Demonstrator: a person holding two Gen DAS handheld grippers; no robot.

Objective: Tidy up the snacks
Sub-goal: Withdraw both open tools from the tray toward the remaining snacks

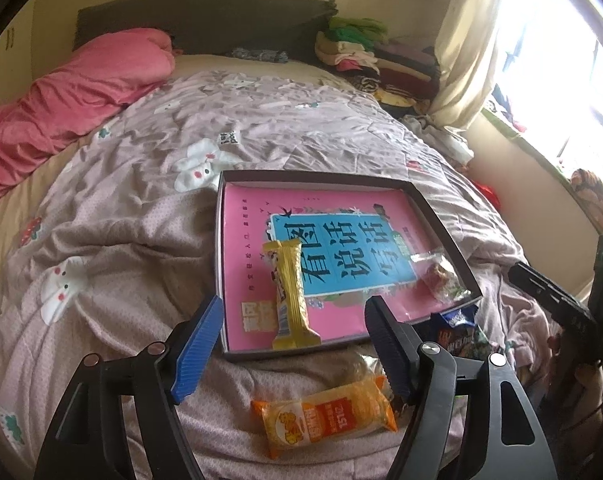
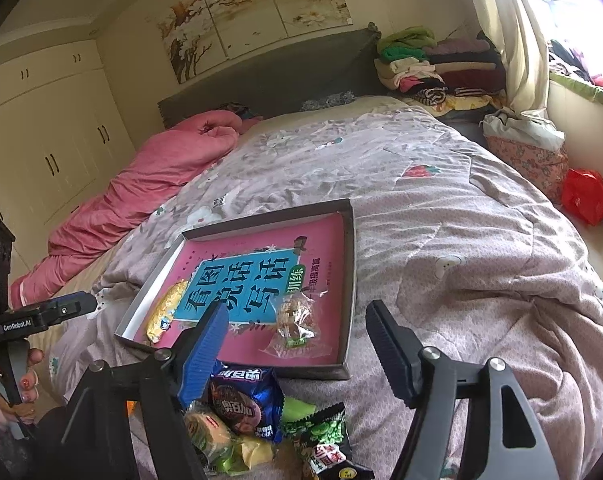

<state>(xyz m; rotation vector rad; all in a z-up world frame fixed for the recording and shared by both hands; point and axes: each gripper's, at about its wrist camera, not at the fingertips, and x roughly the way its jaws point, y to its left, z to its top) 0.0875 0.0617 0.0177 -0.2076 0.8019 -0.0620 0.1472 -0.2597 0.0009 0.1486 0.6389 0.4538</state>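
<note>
Left wrist: gold snack bar in tray, apparently just beyond empty, spread left claw.

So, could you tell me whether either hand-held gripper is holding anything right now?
Nothing: the left hand-held gripper and the right hand-held gripper both stand open and empty.

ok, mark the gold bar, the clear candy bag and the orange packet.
gold bar [image 1: 291, 292], left wrist view, mid-wrapper.
clear candy bag [image 2: 295, 318], right wrist view, centre of the bag.
orange packet [image 1: 325, 414], left wrist view, middle of its face.
</note>
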